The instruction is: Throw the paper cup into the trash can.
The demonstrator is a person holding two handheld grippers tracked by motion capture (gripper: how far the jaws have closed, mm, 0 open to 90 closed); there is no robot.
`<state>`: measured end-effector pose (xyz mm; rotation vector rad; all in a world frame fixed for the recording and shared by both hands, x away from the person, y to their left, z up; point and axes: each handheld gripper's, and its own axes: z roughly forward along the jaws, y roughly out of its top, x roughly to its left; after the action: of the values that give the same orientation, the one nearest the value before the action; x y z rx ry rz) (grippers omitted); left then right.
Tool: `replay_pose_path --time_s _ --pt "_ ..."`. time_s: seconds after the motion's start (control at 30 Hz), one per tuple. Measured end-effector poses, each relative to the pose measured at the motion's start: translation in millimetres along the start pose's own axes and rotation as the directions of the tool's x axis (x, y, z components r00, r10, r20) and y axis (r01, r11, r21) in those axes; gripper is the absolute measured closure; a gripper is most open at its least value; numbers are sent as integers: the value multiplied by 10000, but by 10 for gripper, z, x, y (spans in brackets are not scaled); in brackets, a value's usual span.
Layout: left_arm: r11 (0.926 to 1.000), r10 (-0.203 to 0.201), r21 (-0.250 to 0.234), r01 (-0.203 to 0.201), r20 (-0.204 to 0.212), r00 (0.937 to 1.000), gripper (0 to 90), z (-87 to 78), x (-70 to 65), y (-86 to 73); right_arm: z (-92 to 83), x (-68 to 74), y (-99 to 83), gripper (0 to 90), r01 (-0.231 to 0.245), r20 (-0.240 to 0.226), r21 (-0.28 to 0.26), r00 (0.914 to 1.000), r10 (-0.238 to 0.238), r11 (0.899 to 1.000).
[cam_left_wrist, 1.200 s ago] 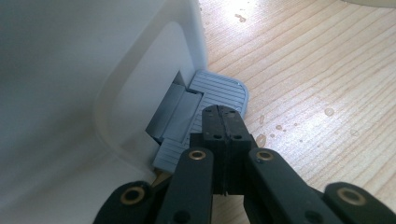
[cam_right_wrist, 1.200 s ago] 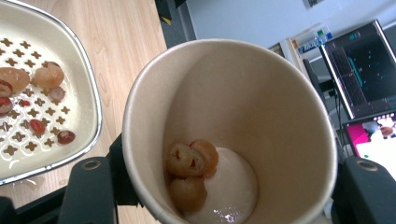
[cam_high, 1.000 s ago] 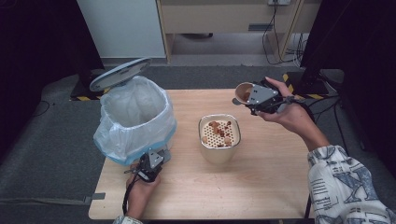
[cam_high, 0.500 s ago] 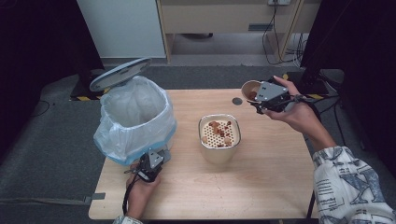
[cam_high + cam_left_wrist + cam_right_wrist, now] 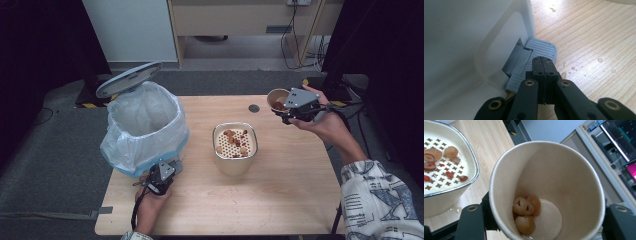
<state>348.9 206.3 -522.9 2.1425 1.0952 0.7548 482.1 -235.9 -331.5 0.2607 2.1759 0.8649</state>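
A white pedal bin lined with a clear bag stands at the table's left with its grey lid raised. My left gripper is shut with nothing between its jaws. Its closed tips rest on the bin's grey pedal. My right gripper is shut on a paper cup, held in the air at the table's far right. The cup tilts and holds a few brown fruit pieces. A cream container with a perforated strainer insert stands mid-table, with fruit pieces on the strainer.
A small dark round spot lies on the table behind the strainer container. Water drops dot the wood beside the pedal. The strainer's rim sits to the cup's left. Dark floor surrounds the table, and cabinets stand behind it.
My right hand has carried the cup to the right, farther from the strainer container. The left gripper has stayed on the pedal, and the lid has stayed up.
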Motion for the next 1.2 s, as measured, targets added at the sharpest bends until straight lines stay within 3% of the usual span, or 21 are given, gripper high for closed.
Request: replay_pose_path --time_s 0.03,0.1,0.27,0.37,0.6,0.7,0.73,0.8,0.93,1.0,1.2 --pt "10000 -21 -2 21 9 10000 894 0 1 -1 -3 -12 -45 335 -312 -142 -92 9994 310 9995" --pt "10000 -81 -32 81 18 10000 894 1 0 -2 -5 -16 -61 335 -469 -199 -127 9987 467 9988" --pt "10000 -96 -28 96 18 10000 894 1 1 -2 4 -55 -178 332 -1404 -670 -205 9881 1387 9899" --pt "10000 -66 -10 66 15 10000 894 -1 1 -2 0 -91 -236 331 -2016 -974 -386 9755 1971 9787" --pt "9999 -102 -39 102 20 9999 894 1 1 -4 28 -106 -307 330 -2694 -1619 -320 9517 2610 9625" --pt "9999 -101 -41 101 16 9999 894 1 0 -3 29 -112 -319 328 -3345 -2129 -329 9230 3204 9418" --pt "9999 -105 -39 106 20 9999 894 1 1 -4 32 -119 -322 326 -3591 -2399 -303 9086 3420 9328" --pt "9999 -102 -39 102 15 9999 894 1 0 -3 39 -125 -327 323 -3800 -2717 -171 8919 3614 9248" --pt "9999 -95 -36 95 18 10000 894 1 1 -3 60 -143 -328 321 -4134 -3075 -60 8672 3917 9105" --pt "9999 -101 -40 101 17 9999 894 1 0 -3 70 -146 -320 321 -4252 -3207 -36 8578 4017 9051" --pt "10000 -94 -35 94 21 10000 894 1 1 -3 98 -144 -286 321 -4306 -3333 37 8504 4071 9025"
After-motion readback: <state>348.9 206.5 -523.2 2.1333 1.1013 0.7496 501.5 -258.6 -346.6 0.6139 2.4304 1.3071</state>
